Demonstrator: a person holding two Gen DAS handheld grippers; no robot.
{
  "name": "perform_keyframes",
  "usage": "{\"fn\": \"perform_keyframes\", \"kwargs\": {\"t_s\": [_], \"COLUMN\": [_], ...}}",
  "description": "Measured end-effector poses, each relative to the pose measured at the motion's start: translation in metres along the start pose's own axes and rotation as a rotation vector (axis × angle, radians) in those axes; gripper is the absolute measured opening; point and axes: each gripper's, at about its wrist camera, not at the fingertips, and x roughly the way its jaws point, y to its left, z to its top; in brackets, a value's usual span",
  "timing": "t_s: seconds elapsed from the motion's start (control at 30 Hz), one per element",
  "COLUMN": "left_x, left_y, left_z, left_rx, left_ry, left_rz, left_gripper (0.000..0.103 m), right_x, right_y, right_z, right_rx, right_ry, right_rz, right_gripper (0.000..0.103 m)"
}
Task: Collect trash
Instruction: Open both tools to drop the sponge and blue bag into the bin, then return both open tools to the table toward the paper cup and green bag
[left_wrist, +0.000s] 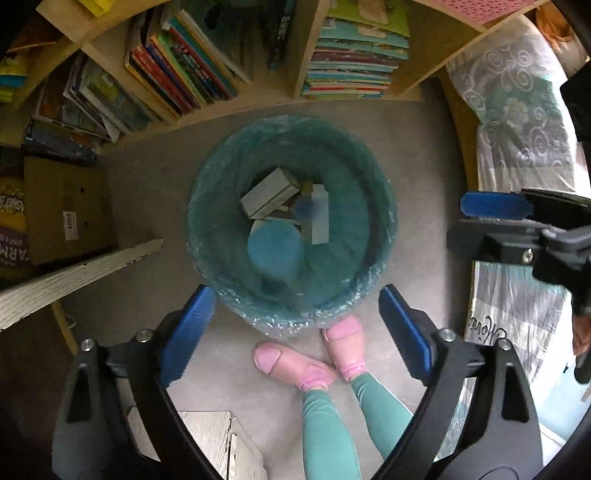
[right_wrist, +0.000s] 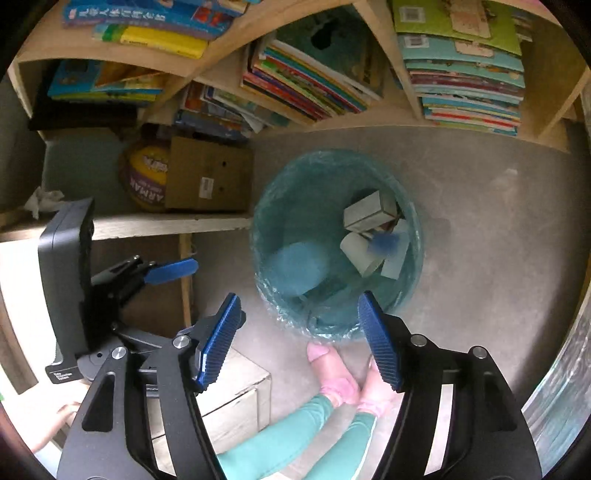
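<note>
A round bin (left_wrist: 194, 221) with a teal liner stands on the grey floor, seen from straight above in the left wrist view. Inside lie a grey-white box (left_wrist: 267, 192), a white carton (left_wrist: 319, 221) and a blurred blue round thing (left_wrist: 275, 245). My left gripper (left_wrist: 297, 330) hangs open over the bin's near rim with nothing between its fingers. My right gripper (right_wrist: 299, 332) is open and empty too, above the near edge of the bin (right_wrist: 258, 229). Each wrist view catches a blue pad of the other gripper (left_wrist: 491, 205) (right_wrist: 171, 271) at its side.
Wooden shelves packed with books (left_wrist: 184, 62) run behind the bin. A cardboard box (left_wrist: 66, 206) and a white board (left_wrist: 74, 277) lie to the left. A person's pink slippers (left_wrist: 295, 362) touch the bin's front. A patterned bed cover (left_wrist: 517, 129) lies on the right, a pale wooden box (right_wrist: 236, 391) below.
</note>
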Motion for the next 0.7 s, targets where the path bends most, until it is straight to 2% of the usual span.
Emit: {"fn": "perform_keyframes", "kwargs": {"t_s": [0.2, 0.3, 0.5, 0.53, 0.57, 0.63, 0.7], "left_x": [-0.03, -0.066, -0.159, -0.176, -0.192, -0.22, -0.256], "left_y": [-0.005, -0.011, -0.028, -0.031, -0.033, -0.036, -0.037], "left_z": [-0.007, -0.016, -0.04, -0.045, -0.05, -0.058, -0.07], "left_rx": [-0.003, -0.014, -0.005, 0.007, 0.013, 0.015, 0.002], "left_ry": [-0.038, -0.089, -0.202, -0.22, -0.236, -0.271, -0.322], "left_rz": [-0.02, -0.04, -0.042, -0.015, 0.026, 0.034, 0.03], "left_gripper": [0.089, 0.089, 0.089, 0.095, 0.096, 0.096, 0.096], "right_x": [-0.039, -0.066, -0.134, -0.148, -0.156, -0.182, -0.205], "right_y": [0.011, 0.022, 0.074, 0.087, 0.095, 0.121, 0.148], "right_z": [-0.007, -0.012, -0.02, -0.021, -0.021, -0.023, -0.024], "right_rx": [-0.046, -0.062, -0.175, -0.208, -0.228, -0.279, -0.335], "right_ry": [-0.041, -0.068, -0.111, -0.121, -0.129, -0.15, -0.164], "right_rz": [0.004, 0.018, 0.038, 0.035, 0.028, 0.017, 0.029], "right_gripper": [0.067, 0.068, 0.07, 0.071, 0.073, 0.081, 0.081]}}
